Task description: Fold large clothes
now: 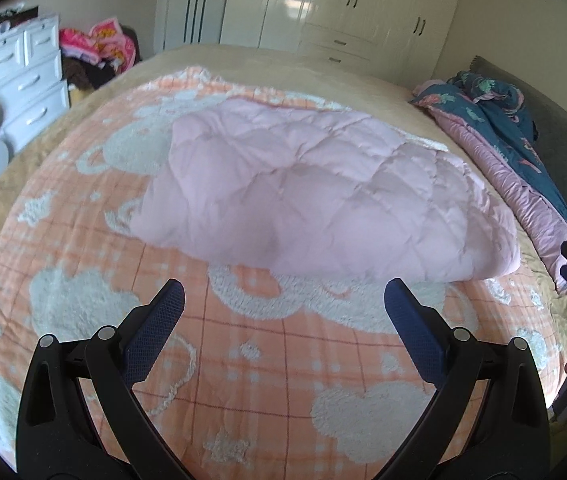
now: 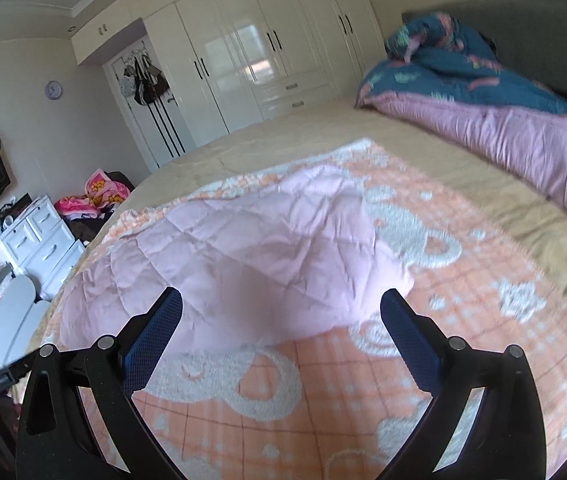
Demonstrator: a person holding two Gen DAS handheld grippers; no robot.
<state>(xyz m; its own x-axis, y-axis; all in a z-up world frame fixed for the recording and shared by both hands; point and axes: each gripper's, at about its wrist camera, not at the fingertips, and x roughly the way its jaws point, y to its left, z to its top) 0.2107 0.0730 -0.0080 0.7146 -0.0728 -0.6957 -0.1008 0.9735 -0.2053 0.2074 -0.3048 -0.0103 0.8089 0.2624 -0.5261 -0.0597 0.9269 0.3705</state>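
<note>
With the pink quilted garment [image 1: 315, 188] lying in a folded heap on the orange blanket [image 1: 243, 360] of the bed, both the left gripper [image 1: 283, 304] and right gripper [image 2: 281, 308] hover before its near edge, fingers spread and empty, so each should probably pinch a separate near corner, well apart, for an even fold.

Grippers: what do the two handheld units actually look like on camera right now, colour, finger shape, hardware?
Left gripper and right gripper look identical: black plastic curved arms with slot cut-outs, round silver pivot pins, and dark blue cross-hatched finger pads. No cables, markings or sleeves are visible.
</note>
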